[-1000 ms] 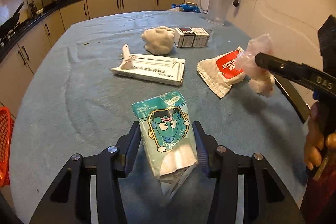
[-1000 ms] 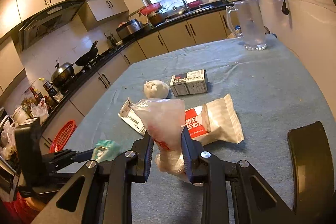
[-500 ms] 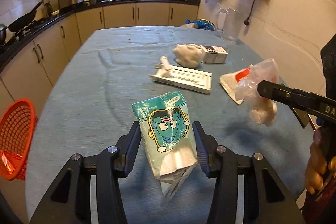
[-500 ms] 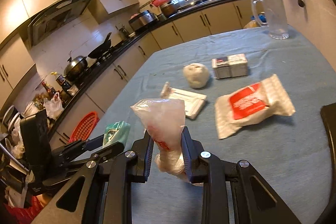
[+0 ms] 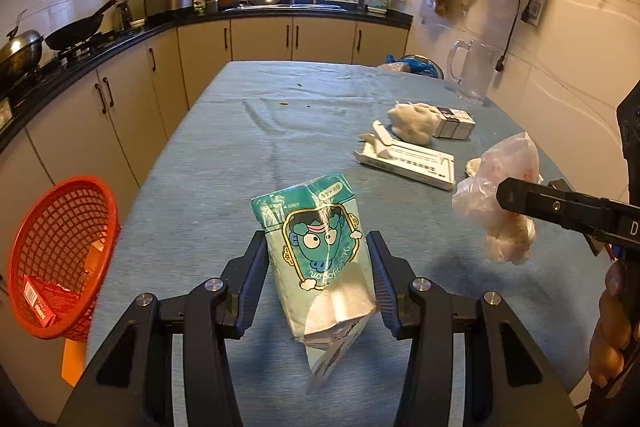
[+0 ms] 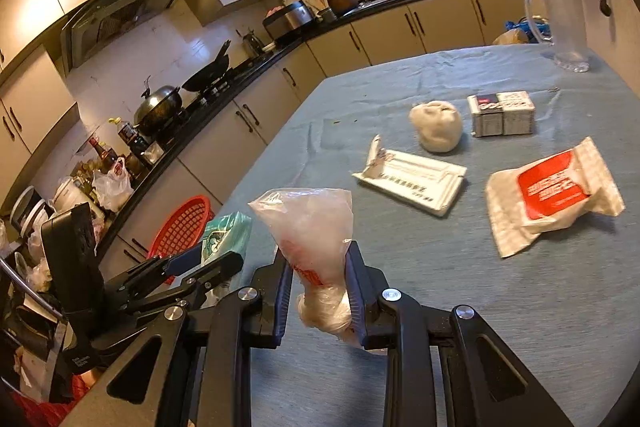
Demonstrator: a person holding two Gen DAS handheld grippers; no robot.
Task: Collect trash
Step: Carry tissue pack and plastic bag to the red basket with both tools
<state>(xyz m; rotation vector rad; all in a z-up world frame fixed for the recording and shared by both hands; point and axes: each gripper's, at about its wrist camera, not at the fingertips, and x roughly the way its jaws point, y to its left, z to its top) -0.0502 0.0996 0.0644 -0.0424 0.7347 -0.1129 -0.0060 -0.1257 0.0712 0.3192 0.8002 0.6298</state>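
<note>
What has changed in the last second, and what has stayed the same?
Both claws have pulled back from the table items and swung toward the red basket, which has come much further into view. The left claw still grips the teal packet; the right claw still grips the crumpled plastic bag. Nothing was released. The flat box and red-white wrapper lie unmoved.

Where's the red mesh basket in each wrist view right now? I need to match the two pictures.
Left wrist: red mesh basket at the left edge, beside the table's near-left edge, trash inside.
Right wrist: lower left of centre, partly hidden behind the left gripper and its teal packet.
Shared landmark: the flattened white carton on the table.
</note>
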